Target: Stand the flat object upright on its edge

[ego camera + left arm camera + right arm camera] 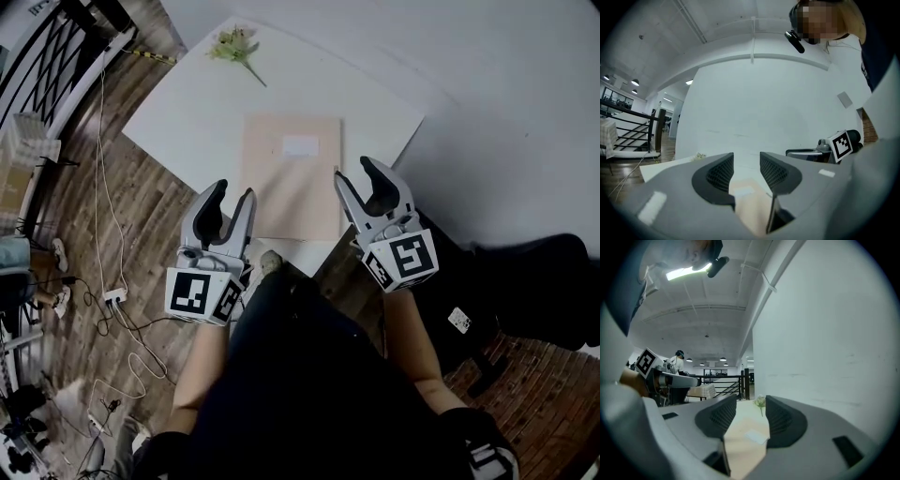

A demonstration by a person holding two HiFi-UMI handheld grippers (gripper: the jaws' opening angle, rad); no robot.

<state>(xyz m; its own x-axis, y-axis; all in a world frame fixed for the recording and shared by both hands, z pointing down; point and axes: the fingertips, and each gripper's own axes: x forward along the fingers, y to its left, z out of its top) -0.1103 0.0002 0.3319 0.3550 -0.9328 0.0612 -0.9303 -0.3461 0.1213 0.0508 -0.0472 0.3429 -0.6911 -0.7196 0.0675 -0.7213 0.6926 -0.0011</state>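
Observation:
A flat tan folder [292,174] with a white label [300,145] lies on the white table [178,112]. My left gripper [231,202] hovers at the folder's near left corner, jaws apart with nothing between them. My right gripper [360,180] hovers at the near right edge, also open and empty. In the left gripper view the folder [750,206] shows low between the fingers, with the left gripper [746,171] above it. In the right gripper view the folder [743,444] stretches ahead between the jaws of the right gripper [751,417].
A small sprig of pale flowers [234,47] lies at the table's far end, also visible as the flowers [761,402]. A white wall [506,103] runs along the right. Cables and a power strip [114,298] lie on the wooden floor to the left. A black railing [56,56] stands far left.

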